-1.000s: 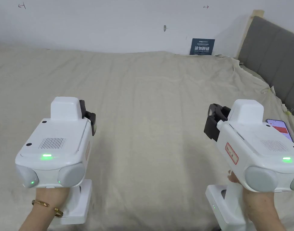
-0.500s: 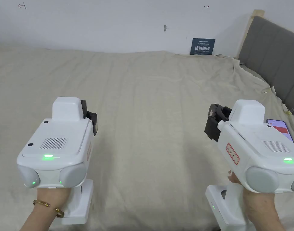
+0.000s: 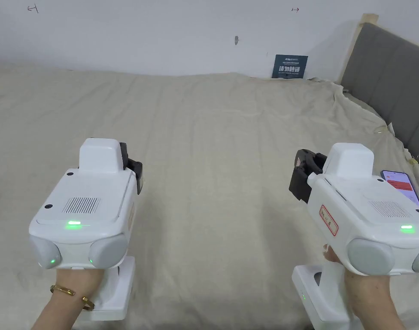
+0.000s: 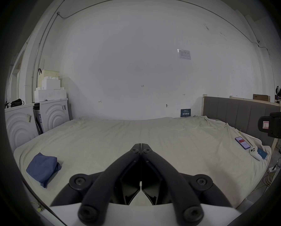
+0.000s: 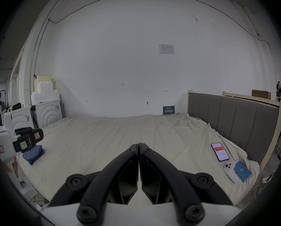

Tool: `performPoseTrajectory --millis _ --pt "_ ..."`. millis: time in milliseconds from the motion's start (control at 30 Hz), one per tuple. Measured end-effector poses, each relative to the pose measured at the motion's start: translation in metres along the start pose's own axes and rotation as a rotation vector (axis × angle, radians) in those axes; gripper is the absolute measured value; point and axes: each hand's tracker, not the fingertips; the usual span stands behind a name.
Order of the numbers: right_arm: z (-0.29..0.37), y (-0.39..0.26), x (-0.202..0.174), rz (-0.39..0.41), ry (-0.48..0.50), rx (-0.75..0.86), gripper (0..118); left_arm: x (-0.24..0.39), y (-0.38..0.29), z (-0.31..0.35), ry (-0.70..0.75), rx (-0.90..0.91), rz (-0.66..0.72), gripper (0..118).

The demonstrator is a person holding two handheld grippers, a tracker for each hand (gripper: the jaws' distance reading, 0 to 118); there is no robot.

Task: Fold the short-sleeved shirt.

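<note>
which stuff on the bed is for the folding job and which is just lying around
For the job:
blue shirt, bunched near the bed's left edge
left gripper, shut, empty
right gripper, shut, empty

Lying about:
phone, screen lit, by the headboard
white phone with a blue card on it
blue sign against the wall

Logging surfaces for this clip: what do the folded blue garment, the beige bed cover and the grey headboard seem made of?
Folded blue garment: thin matte woven cloth, judging by soft creases. Beige bed cover: matte cotton-like sheet, finely wrinkled. Grey headboard: padded upholstery in vertical panels, fabric or faux leather, on a pale wooden frame.
</note>
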Motion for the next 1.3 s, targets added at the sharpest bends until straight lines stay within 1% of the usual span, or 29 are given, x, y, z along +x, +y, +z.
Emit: performPoseTrajectory --millis 233,1033,1233,1267,1300 --pt "0.0029 0.0030 -0.0052 0.001 0.002 0.000 0 -0.0005 -0.0013 0.0004 0.001 -0.003 0.001 0" --pt "0.0018 0.0021 -0.0018 -0.001 0.003 -0.005 0 0.0020 -0.0023 0.0018 -0.006 -0.004 0.009 0" --pt "0.0034 0.0044 -0.0017 -0.032 0.012 -0.018 0 0.0007 -0.0038 0.0051 -0.012 -0.009 0.036 0" --pt "0.0033 0.0050 -0.0017 -0.035 0.015 -0.029 0 0.0001 -0.0042 0.0064 -0.013 -0.008 0.042 5" --pt "0.0023 0.0064 -0.0005 -0.046 0.033 -0.060 1 0.0005 -0.0052 0.0081 -0.012 -0.005 0.050 18"
